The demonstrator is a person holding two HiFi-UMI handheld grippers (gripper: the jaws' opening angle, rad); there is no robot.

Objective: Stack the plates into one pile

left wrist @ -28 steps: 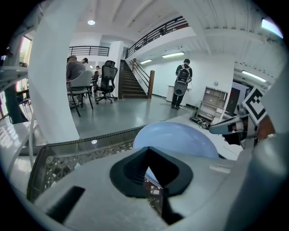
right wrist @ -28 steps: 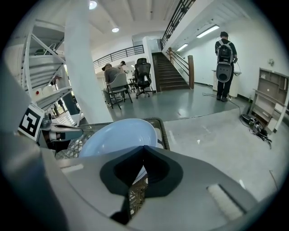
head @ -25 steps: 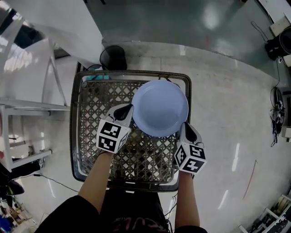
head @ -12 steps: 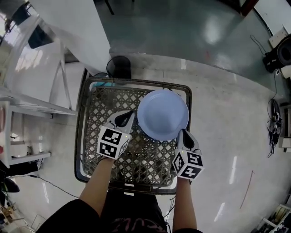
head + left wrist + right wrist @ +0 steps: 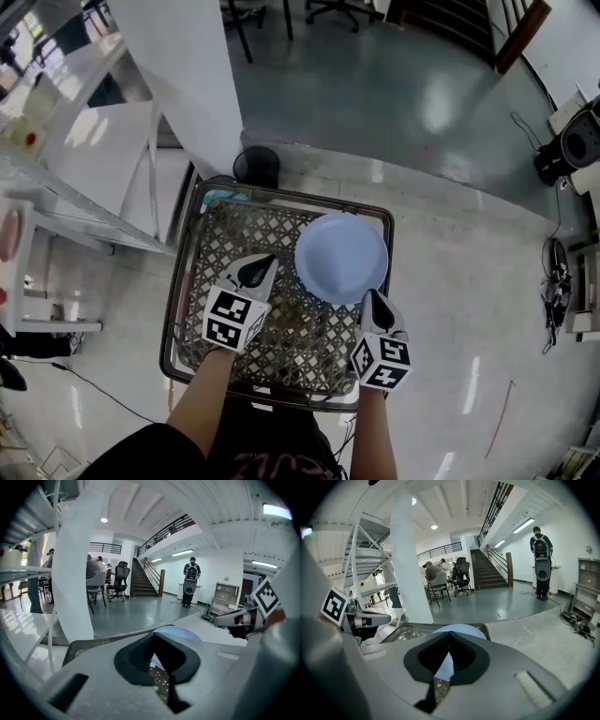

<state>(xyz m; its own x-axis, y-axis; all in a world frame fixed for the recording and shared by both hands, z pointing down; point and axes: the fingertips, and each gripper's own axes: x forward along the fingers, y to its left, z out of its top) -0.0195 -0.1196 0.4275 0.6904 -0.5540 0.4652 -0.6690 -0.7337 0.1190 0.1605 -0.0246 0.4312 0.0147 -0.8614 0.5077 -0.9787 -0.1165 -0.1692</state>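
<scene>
The wire basket [image 5: 216, 234] stands on the floor. The blue plate [image 5: 341, 258] seems to lie flat in its far right corner, probably as the base for the pile. The left gripper [image 5: 262, 261] hangs apart from the plate, and the right gripper [image 5: 373, 298] is just beside its near rim. Both have their fingers pressed together and hold nothing.

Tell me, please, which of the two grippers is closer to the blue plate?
The right gripper: its tip meets the plate at its near rim, while the left gripper stands off to the left, with basket mesh between.
</scene>
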